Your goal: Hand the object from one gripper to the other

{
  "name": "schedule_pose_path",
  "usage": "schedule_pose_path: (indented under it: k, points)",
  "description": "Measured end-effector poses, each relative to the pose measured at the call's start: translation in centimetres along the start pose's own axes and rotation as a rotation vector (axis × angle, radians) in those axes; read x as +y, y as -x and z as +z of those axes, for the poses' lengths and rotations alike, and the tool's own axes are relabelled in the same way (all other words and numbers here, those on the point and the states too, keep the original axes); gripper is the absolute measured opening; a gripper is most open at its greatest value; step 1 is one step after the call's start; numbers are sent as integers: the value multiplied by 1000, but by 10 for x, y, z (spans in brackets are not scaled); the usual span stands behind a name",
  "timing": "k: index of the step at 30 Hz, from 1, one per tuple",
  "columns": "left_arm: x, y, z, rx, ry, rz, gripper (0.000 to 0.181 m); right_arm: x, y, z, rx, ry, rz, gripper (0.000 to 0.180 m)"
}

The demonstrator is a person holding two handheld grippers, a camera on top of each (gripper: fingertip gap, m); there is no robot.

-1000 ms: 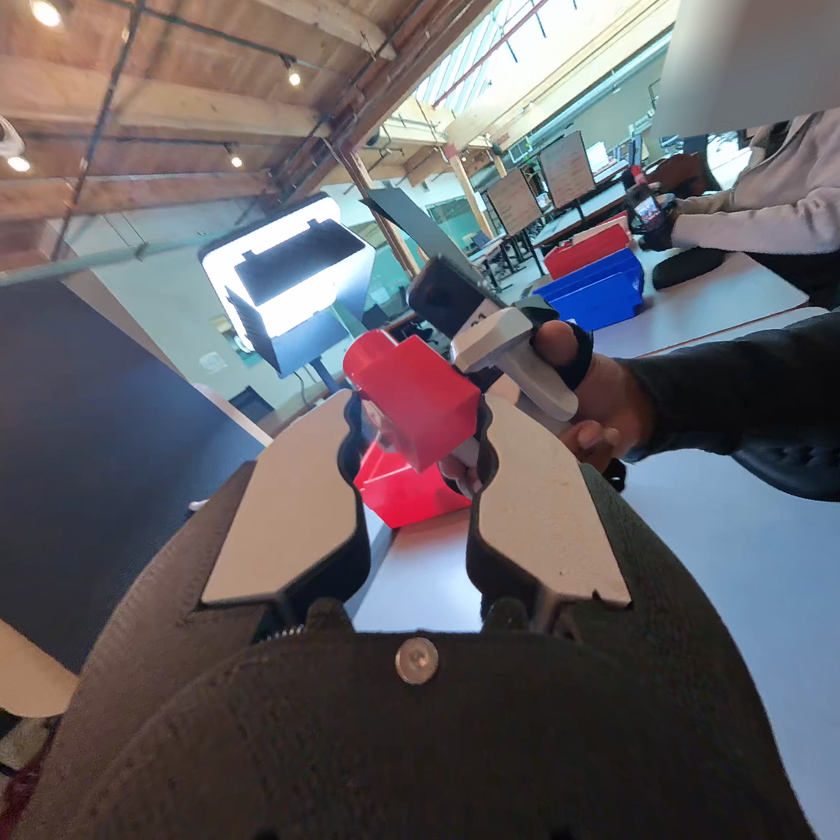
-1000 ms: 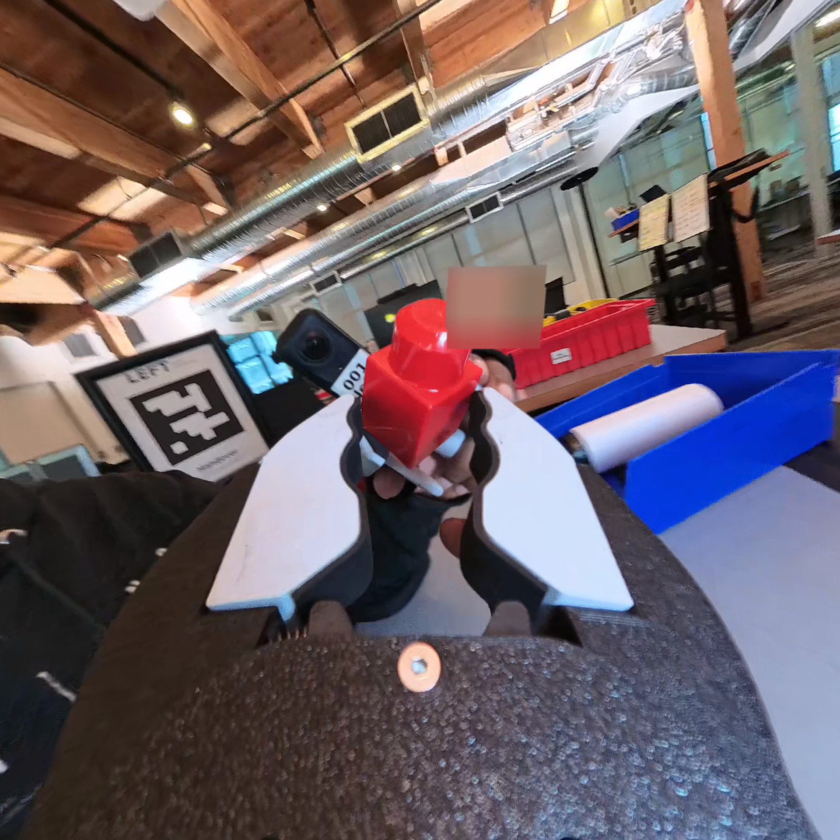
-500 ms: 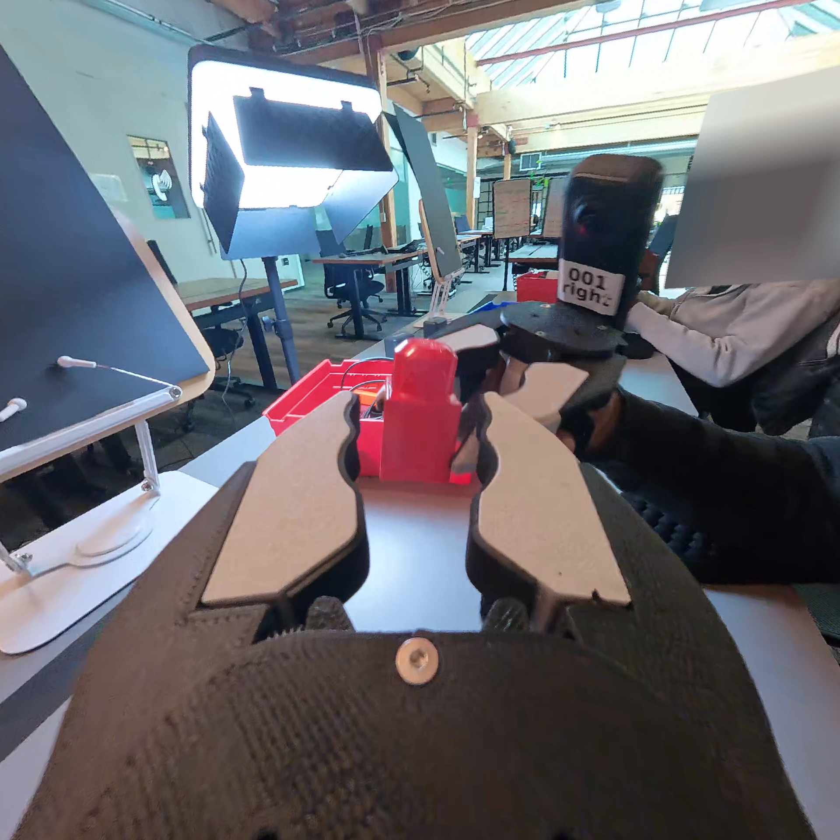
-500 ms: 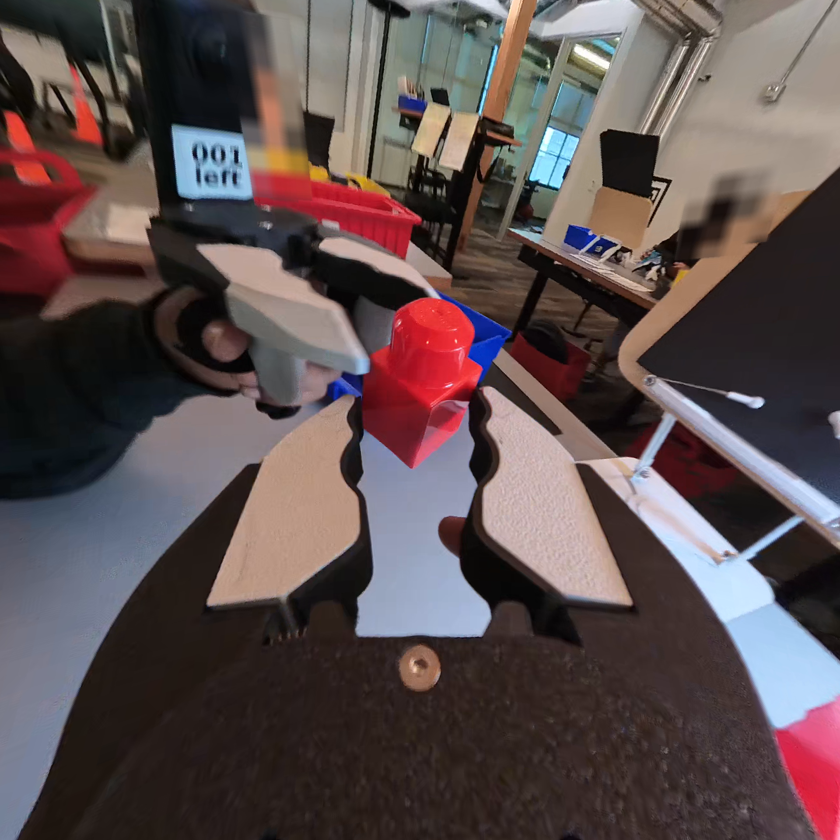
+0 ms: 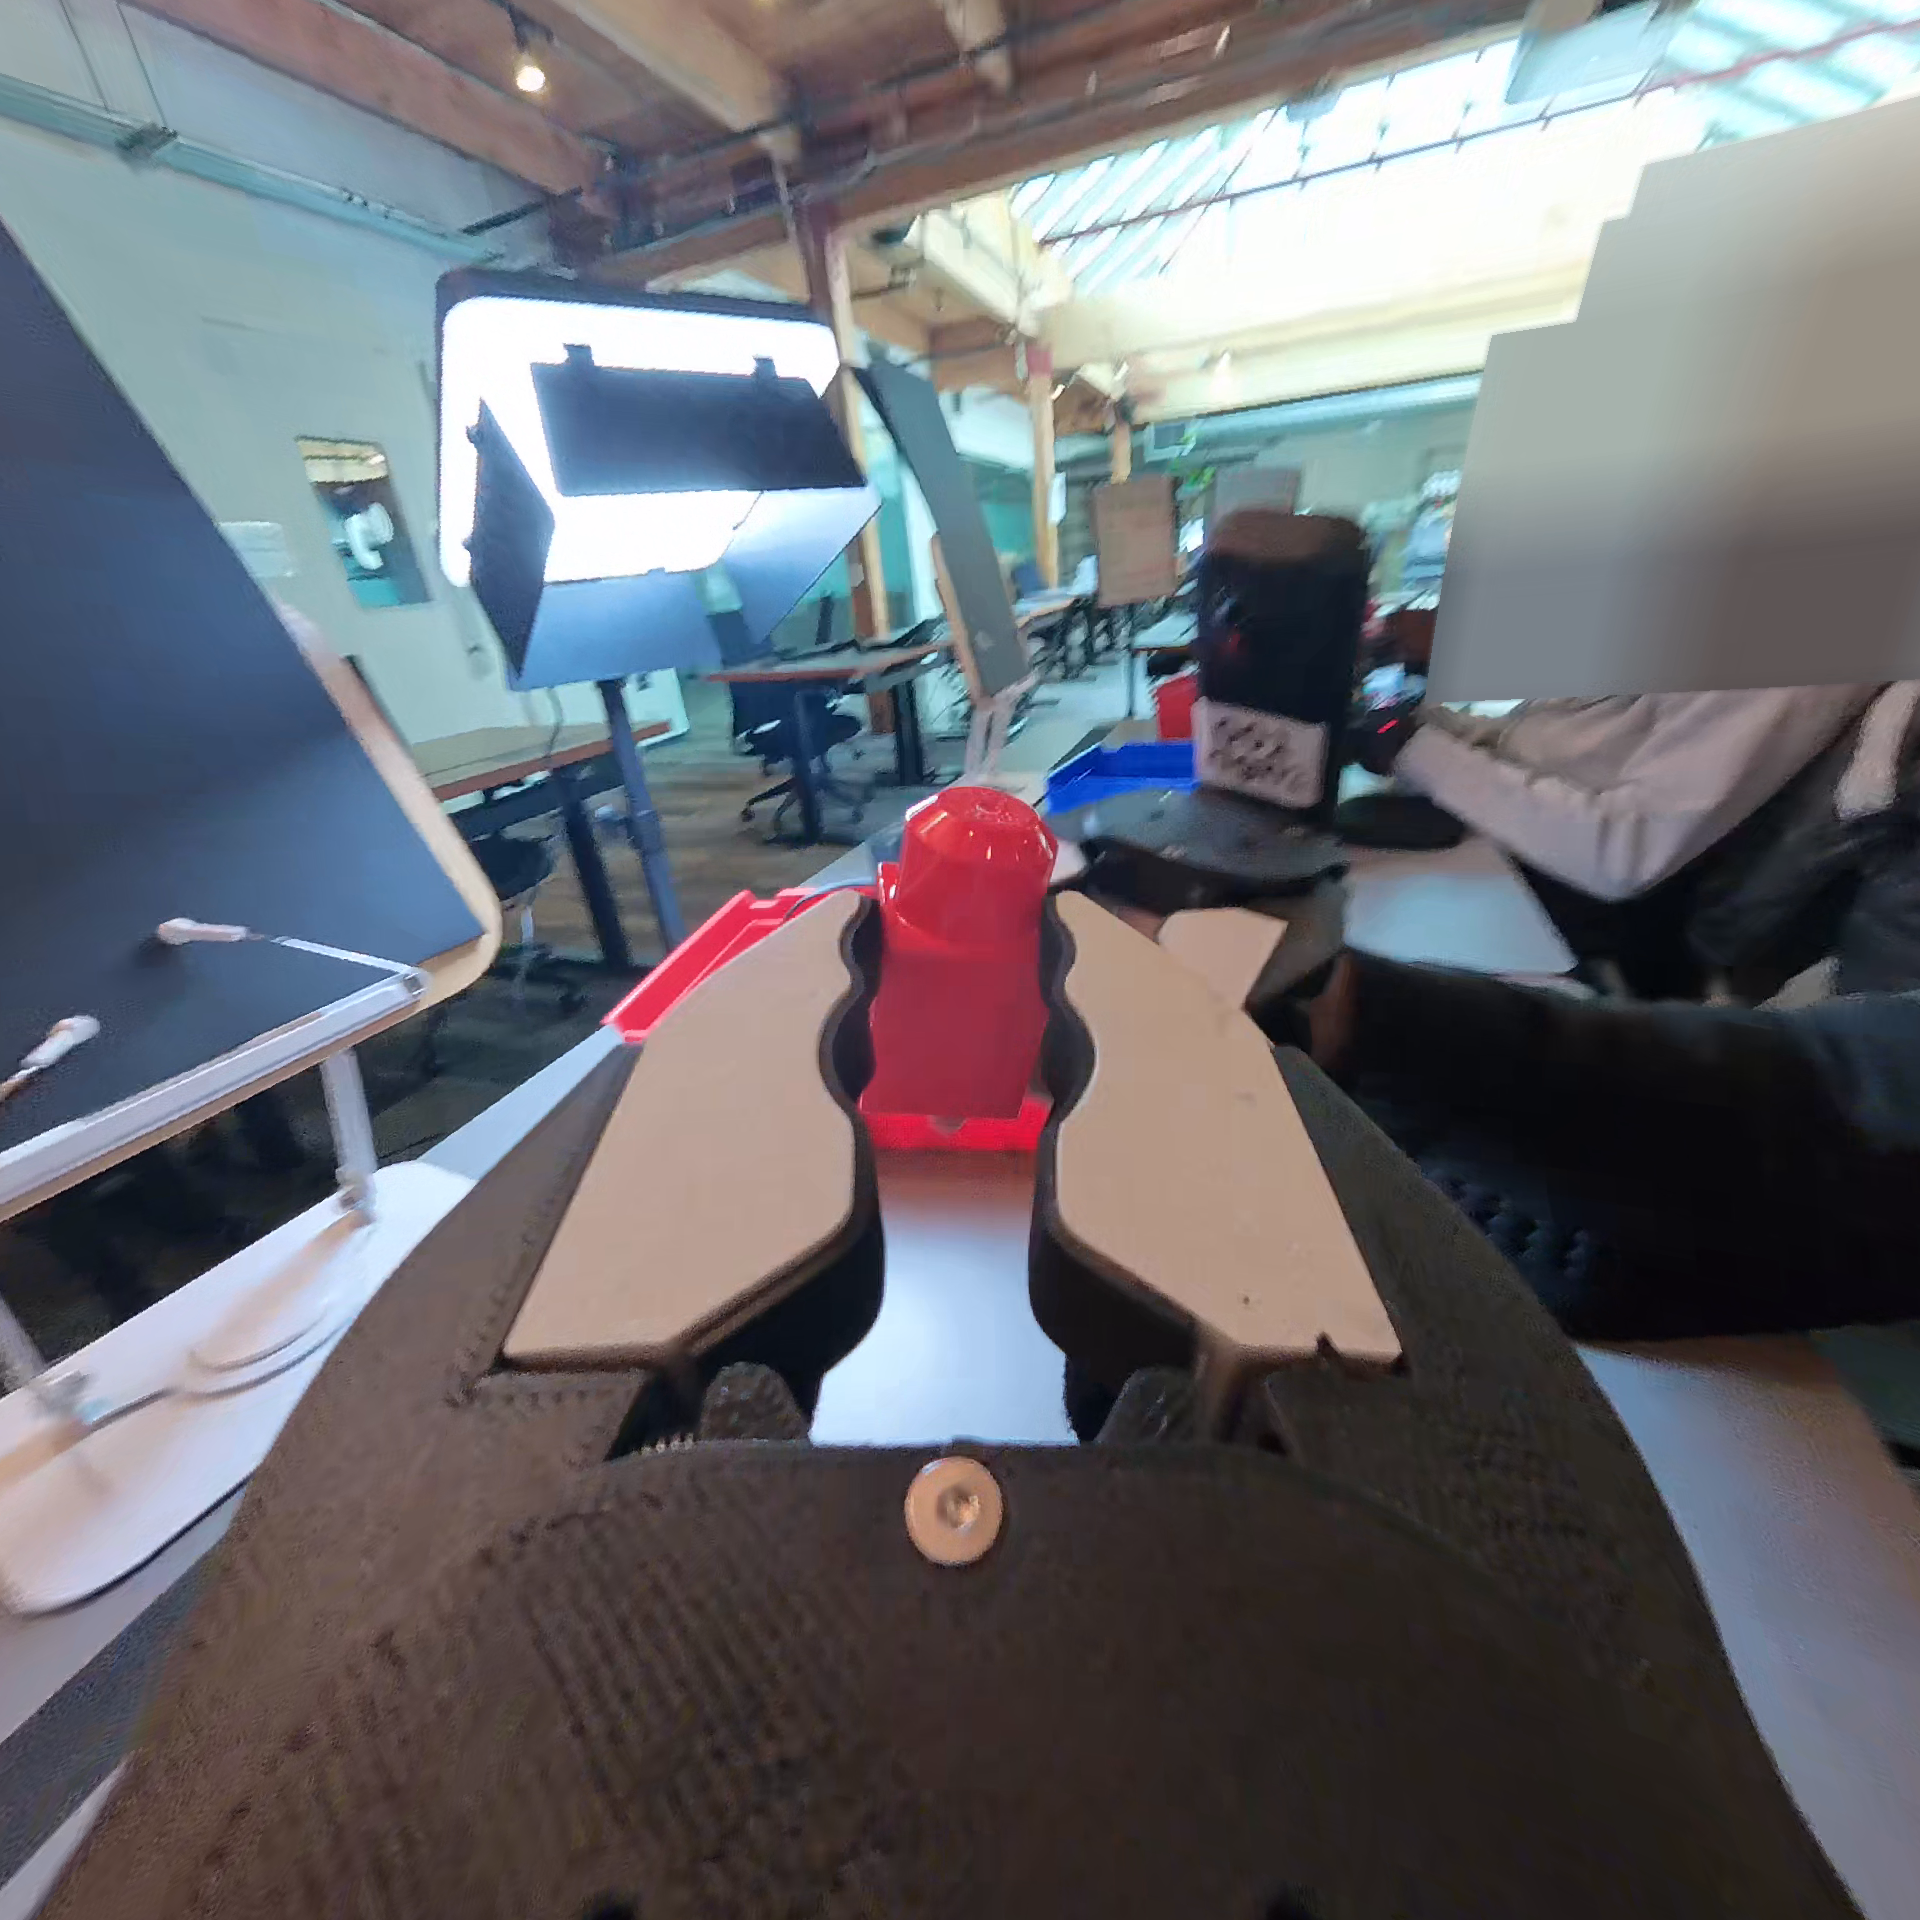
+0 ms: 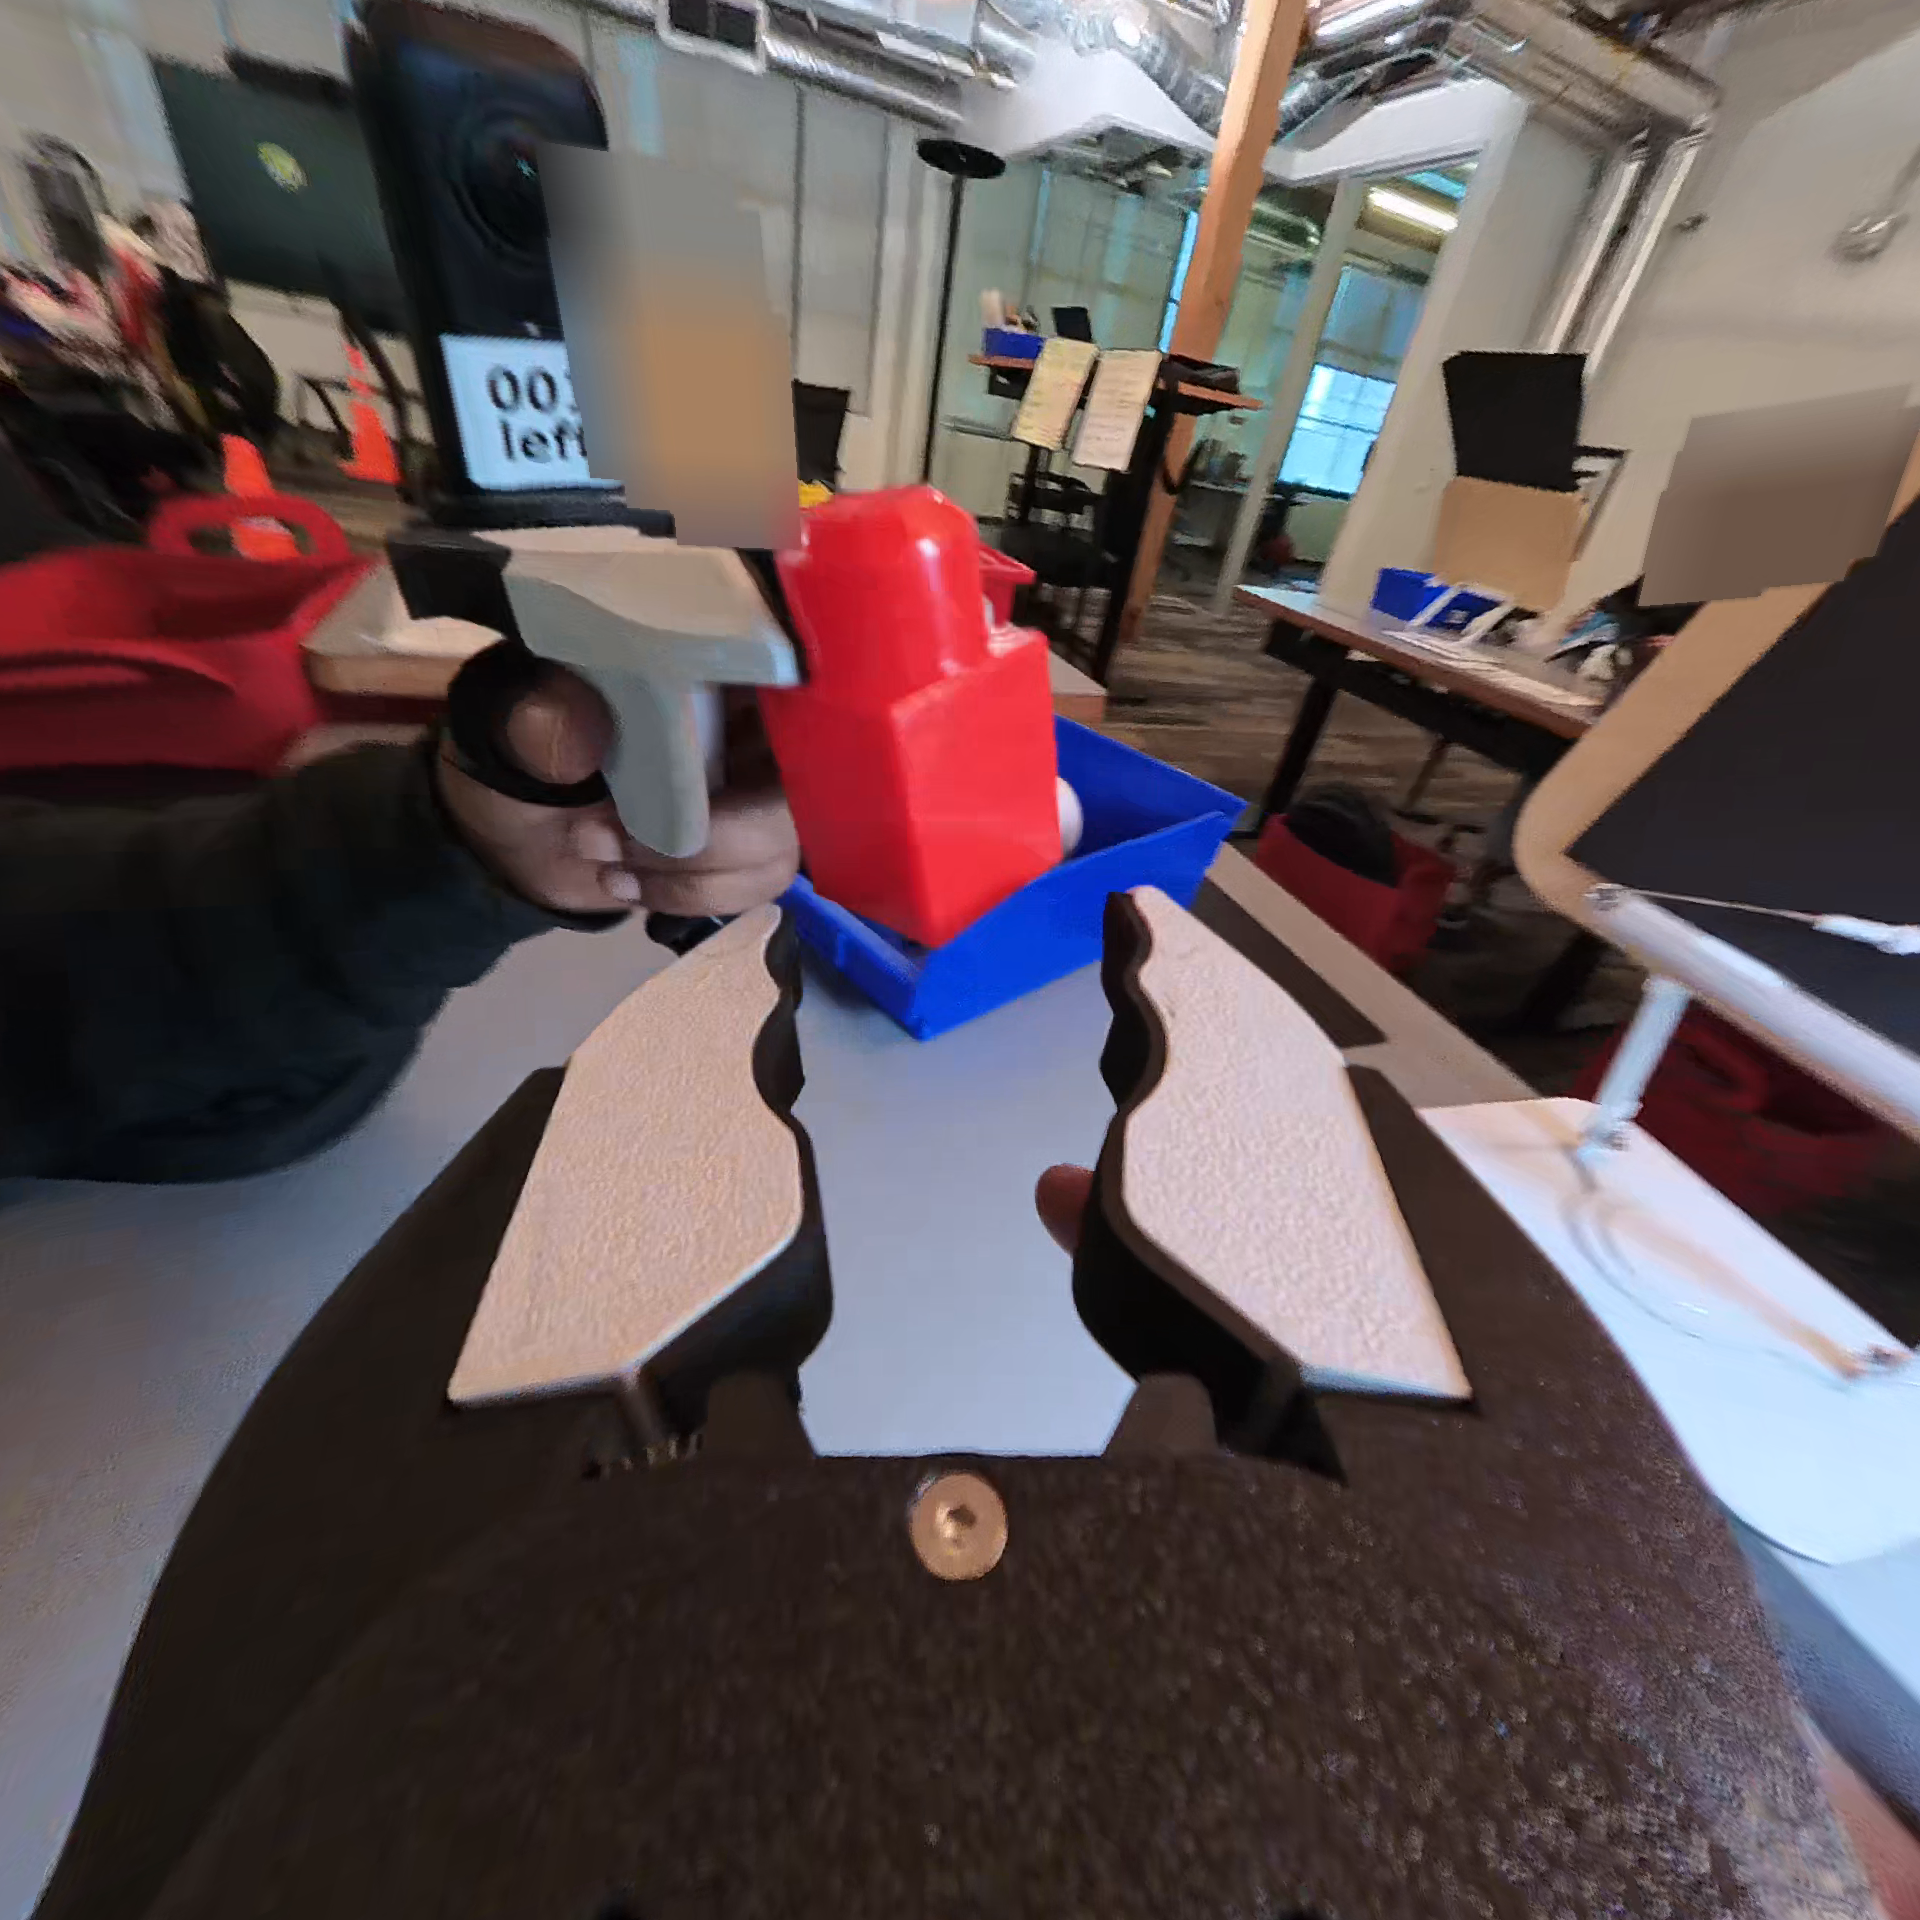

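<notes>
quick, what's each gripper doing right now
Left gripper: shut on the red block.
Right gripper: open, holding nothing.

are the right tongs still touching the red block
Apart. The right wrist view shows the right tongs open with the red block beyond their tips, grey table visible between. The left tongs clamp it in the left wrist view.

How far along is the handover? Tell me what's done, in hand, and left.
Done: the left gripper is shut on the red block. In hand: the right gripper is open with nothing between its fingers, the block held just beyond its tips. Left: seemingly only drawing the grippers apart.
</notes>
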State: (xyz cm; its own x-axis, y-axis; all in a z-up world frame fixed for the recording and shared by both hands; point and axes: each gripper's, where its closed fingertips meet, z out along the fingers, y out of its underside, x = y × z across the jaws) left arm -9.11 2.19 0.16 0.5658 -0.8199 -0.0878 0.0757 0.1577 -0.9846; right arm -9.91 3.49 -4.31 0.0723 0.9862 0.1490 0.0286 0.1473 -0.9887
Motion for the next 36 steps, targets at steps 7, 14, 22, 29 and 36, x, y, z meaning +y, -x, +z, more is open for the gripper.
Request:
schedule_pose_path:
  k: [7,14,22,29,36]
  points:
    - [-13,-19,-1,142,-138,-91,29,-23,24,-5,-207,-158,181,49]
    - [-6,-15,-2,187,-116,-148,29,-23,17,-14,-245,-176,243,42]
    - [31,0,-6,69,235,-31,45,6,0,-24,-80,113,-45,35]
    - [76,5,-2,111,374,-48,40,25,6,-17,-121,180,-70,34]
    - [86,-14,0,192,424,84,39,23,21,-20,-217,160,-67,34]
